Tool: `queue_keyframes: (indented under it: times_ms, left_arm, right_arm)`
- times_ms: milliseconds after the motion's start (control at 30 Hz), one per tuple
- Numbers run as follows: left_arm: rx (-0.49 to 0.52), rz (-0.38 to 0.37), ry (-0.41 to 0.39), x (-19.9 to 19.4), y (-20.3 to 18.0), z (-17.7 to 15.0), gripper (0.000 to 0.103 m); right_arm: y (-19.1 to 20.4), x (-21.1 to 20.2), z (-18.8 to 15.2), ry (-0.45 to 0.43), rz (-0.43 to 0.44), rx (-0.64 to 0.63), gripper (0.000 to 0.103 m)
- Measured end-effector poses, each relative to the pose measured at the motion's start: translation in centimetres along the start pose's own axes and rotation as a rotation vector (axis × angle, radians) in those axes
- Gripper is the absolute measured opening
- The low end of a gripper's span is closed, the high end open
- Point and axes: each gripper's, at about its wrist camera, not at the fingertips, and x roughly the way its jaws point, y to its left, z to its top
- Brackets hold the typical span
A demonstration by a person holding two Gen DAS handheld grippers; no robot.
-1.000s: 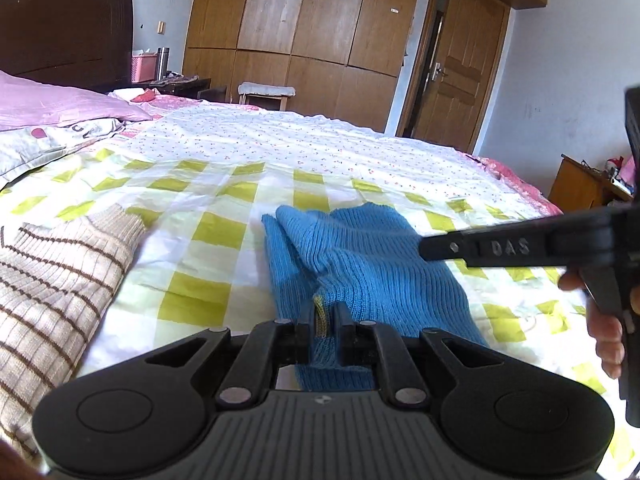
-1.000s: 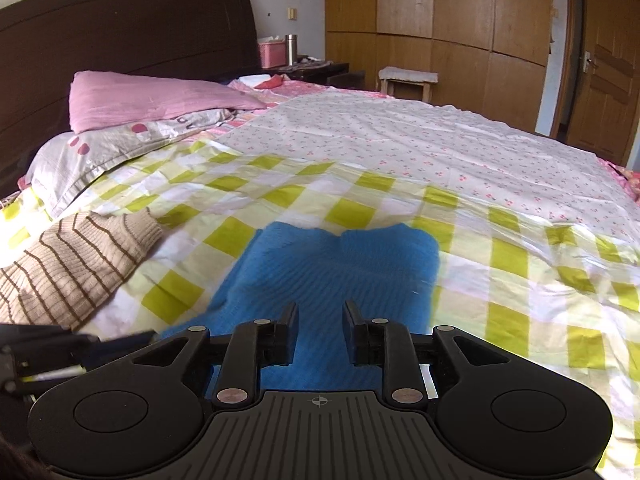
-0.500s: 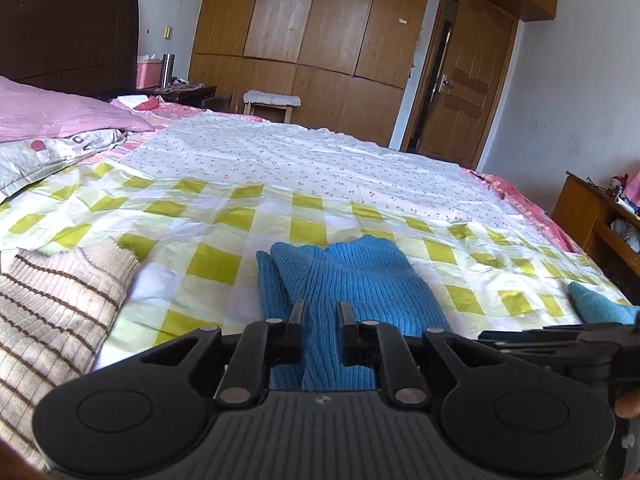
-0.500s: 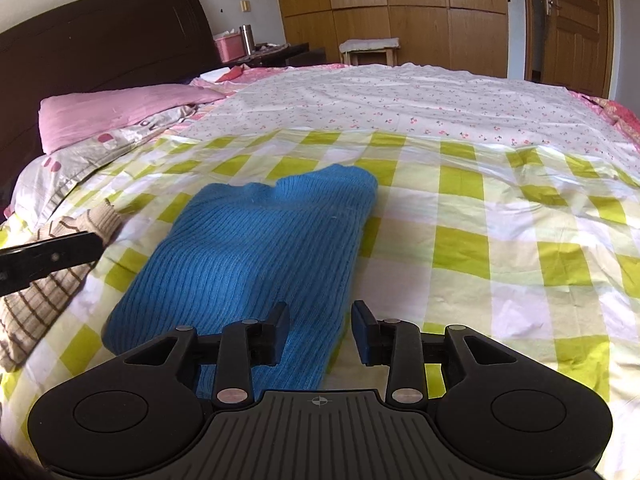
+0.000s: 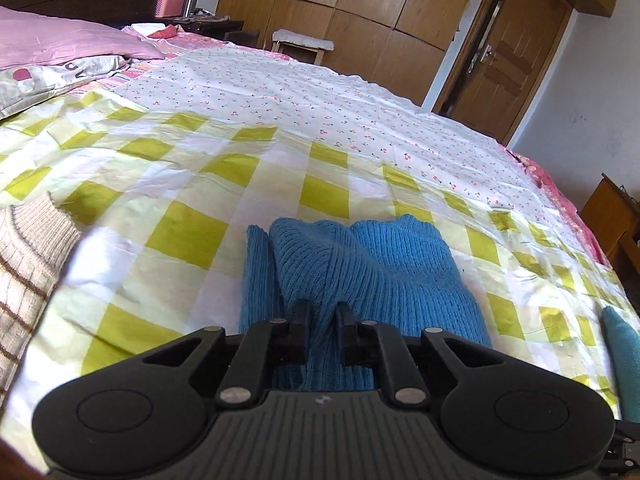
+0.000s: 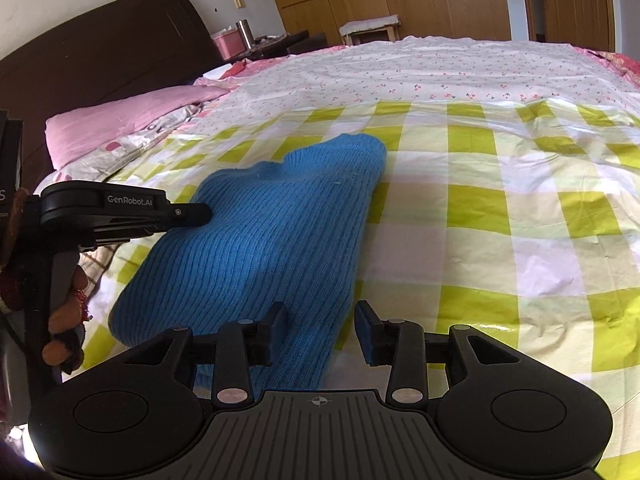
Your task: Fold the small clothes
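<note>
A folded blue knitted sweater [image 5: 372,264] lies on the yellow-and-white checked bedspread [image 5: 192,236]; it also shows in the right wrist view [image 6: 272,232]. My left gripper [image 5: 322,316] has its jaws a little apart, with a raised ridge of the blue knit between them at the sweater's near edge; it shows from the side in the right wrist view [image 6: 196,214], its tip touching the sweater's left edge. My right gripper [image 6: 322,328] is open over the sweater's near right corner, holding nothing.
A beige striped knitted garment [image 5: 28,264] lies to the left. A teal cloth [image 5: 624,352] lies at the right edge. Pink pillows [image 6: 124,124] and a dark headboard [image 6: 100,52] stand at the far left. Wardrobe and door at the back.
My left gripper let go of the sweater's edge, then tilted down and moved in so a ridge of knit sits between its jaws. My right gripper swung right and opened wider.
</note>
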Motion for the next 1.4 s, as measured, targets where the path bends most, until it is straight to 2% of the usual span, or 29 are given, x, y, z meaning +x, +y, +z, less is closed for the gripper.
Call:
queue_keyframes:
  times_ms: [100,167,300,467,567,633,800,933,1033,1167,1200,1267,1333,1400]
  left_arm:
    - [0.015,0.014,-0.025,-1.5,0.5,-0.8,0.017]
    - [-0.007,0.013,-0.03,-2.5,1.3,-1.5,0.017]
    - [-0.073,0.009,-0.036,-4.4,2.9,-3.4,0.017]
    - [-0.045,0.059,-0.032,-3.5,2.7,-2.7,0.018]
    - [-0.04,0.044,-0.04,-4.1,2.6,-2.2,0.019]
    - [-0.02,0.05,-0.056,-5.1,2.3,-2.5,0.019]
    - [-0.043,-0.011,-0.087,-7.1,1.9,-2.9,0.019]
    - [-0.015,-0.016,-0.094,-6.9,0.7,-3.4,0.019]
    - [-0.004,0.005,-0.059,-5.8,0.6,-4.3,0.023]
    - [-0.051,-0.003,-0.005,-5.2,1.6,-6.3,0.026]
    - [-0.062,-0.011,0.006,-5.3,1.8,-6.9,0.026]
    - [-0.063,-0.016,0.029,-5.4,1.9,-7.9,0.024]
    - [-0.068,-0.025,0.043,-5.6,1.9,-8.9,0.023]
    - [-0.085,-0.031,0.042,-6.0,1.9,-9.2,0.021]
  right_arm:
    - [0.1,-0.2,-0.3,0.011,-0.001,-0.004,0.036]
    - [0.0,-0.5,-0.4,0.009,-0.011,-0.012,0.03]
    - [-0.2,-0.8,-0.3,0.01,-0.04,-0.022,0.031]
    - [0.2,-0.7,-0.1,0.016,-0.029,-0.018,0.033]
    - [0.6,-1.3,0.2,-0.002,-0.002,-0.027,0.037]
    - [0.6,-1.4,0.6,-0.02,0.003,-0.03,0.047]
    - [0.3,-0.3,1.4,-0.02,0.016,0.006,0.053]
    - [0.0,0.3,1.6,-0.019,0.031,0.037,0.062]
    - [-0.1,1.3,1.6,0.015,0.073,0.065,0.064]
    - [0.6,2.9,0.9,0.069,0.072,0.035,0.064]
    - [0.7,3.2,0.7,0.086,0.084,0.041,0.062]
    - [0.8,3.2,0.2,0.097,0.09,0.056,0.05]
    - [0.6,2.7,0.1,0.103,0.11,0.069,0.032]
    - [0.4,1.8,0.0,0.109,0.123,0.061,0.023]
